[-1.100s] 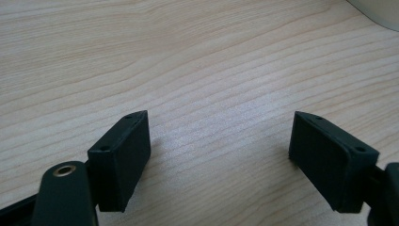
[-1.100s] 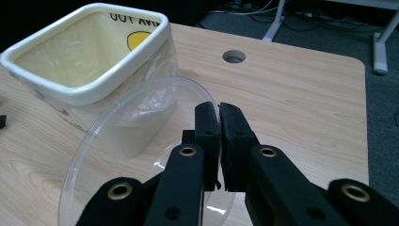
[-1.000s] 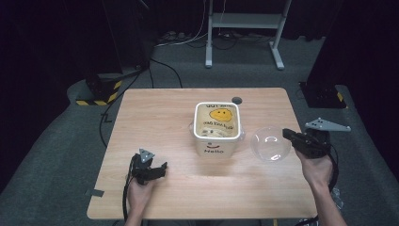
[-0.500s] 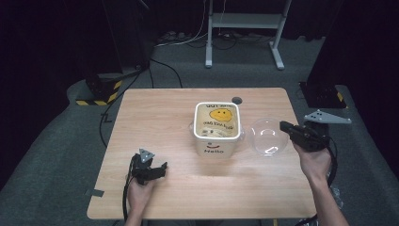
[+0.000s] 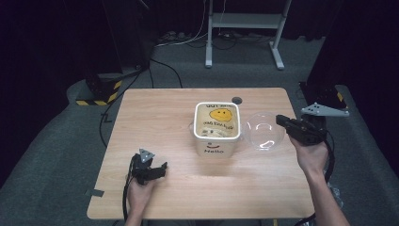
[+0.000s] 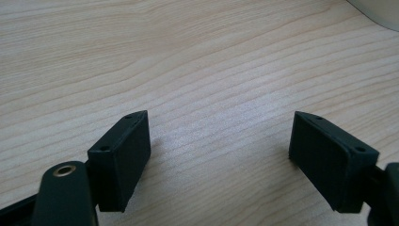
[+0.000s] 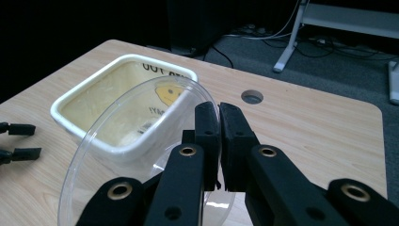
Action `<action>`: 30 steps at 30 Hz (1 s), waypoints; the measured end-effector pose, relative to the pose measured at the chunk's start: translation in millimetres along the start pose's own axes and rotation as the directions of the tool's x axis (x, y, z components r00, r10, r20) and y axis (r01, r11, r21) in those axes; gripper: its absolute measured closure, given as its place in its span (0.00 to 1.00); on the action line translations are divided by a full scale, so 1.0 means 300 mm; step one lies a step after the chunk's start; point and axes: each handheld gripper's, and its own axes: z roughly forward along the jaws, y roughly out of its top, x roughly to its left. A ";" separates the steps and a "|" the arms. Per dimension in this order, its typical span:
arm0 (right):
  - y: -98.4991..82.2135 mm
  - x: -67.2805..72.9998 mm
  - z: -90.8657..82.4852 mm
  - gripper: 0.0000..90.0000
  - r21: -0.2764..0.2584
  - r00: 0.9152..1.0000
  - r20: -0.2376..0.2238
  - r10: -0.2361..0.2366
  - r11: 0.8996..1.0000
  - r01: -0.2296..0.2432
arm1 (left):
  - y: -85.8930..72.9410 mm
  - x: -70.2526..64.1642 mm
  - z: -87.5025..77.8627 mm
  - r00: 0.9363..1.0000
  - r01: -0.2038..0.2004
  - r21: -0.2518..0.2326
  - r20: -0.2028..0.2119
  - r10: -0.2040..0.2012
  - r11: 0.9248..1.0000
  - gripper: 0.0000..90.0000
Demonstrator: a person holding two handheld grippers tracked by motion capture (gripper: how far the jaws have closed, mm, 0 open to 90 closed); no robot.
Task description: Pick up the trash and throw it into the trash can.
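Wooden table (image 5: 155, 122): a rectangular top of pale, straight-grained wood with rounded corners and a small round cable hole (image 5: 236, 100) near its far edge. It stands on grey carpet.

Container (image 5: 217, 129): a cream, square tub with rounded corners and a thick rolled rim, set at the table's centre. It is open at the top, carries a yellow smiling face inside and the word "Hello" on its near wall, and looks like smooth moulded plastic.

Clear bowl (image 5: 262, 132): a thin, transparent, round shallow dish, glossy with bright highlights, held just right of the container. In the right gripper view it is tilted, with its rim (image 7: 141, 117) overlapping the tub's near-right side.

Right gripper (image 5: 282, 120): its two black jaws are pressed together on the bowl's rim, pinching the thin wall between their flat pads.

Left gripper (image 5: 162, 168): resting low over the near-left of the table, well apart from the container, its jaws spread wide with nothing between them. The matte block fingers (image 6: 123, 157) sit just above bare wood.

Judged step: carrying the bowl toward the tub. To do it well, keep the pinch firm but gentle, since thin plastic flexes and may slip. Level the bowl, and approach from above so that its edge does not strike the tub's rim.
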 end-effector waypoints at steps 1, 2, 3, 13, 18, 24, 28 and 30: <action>0.004 0.002 0.002 0.97 -0.002 1.000 -0.001 0.000 1.000 0.000 | 0.000 0.000 0.000 1.000 0.000 0.000 0.000 0.000 1.000 0.24; 0.008 0.004 0.004 0.97 -0.005 1.000 -0.005 0.000 1.000 0.000 | 0.000 0.000 0.000 1.000 0.000 0.000 0.000 0.000 1.000 0.24; 0.012 0.006 0.006 0.97 -0.006 1.000 -0.008 0.001 1.000 -0.001 | 0.000 0.000 0.000 1.000 0.000 0.000 0.000 0.000 1.000 0.24; 0.055 0.031 0.032 0.97 -0.020 0.999 -0.033 -0.008 1.000 0.007 | 0.000 0.000 0.000 1.000 0.000 0.000 0.000 0.000 1.000 0.24; 0.078 0.047 0.049 0.97 -0.023 0.999 -0.042 -0.014 1.000 0.013 | 0.000 0.000 0.000 1.000 0.000 0.000 0.000 0.000 1.000 0.24; 0.097 0.060 0.075 0.97 -0.026 0.999 -0.052 -0.012 1.000 0.010 | 0.000 0.000 0.000 1.000 0.000 0.000 0.000 0.000 1.000 0.24; 0.107 0.070 0.090 0.97 -0.025 0.998 -0.059 -0.011 1.000 0.010 | 0.000 0.000 0.000 1.000 0.000 0.000 0.000 0.000 1.000 0.24; 0.113 0.075 0.100 0.97 -0.024 0.998 -0.060 -0.012 1.000 0.011 | 0.000 0.000 0.000 1.000 0.000 0.000 0.000 0.000 1.000 0.24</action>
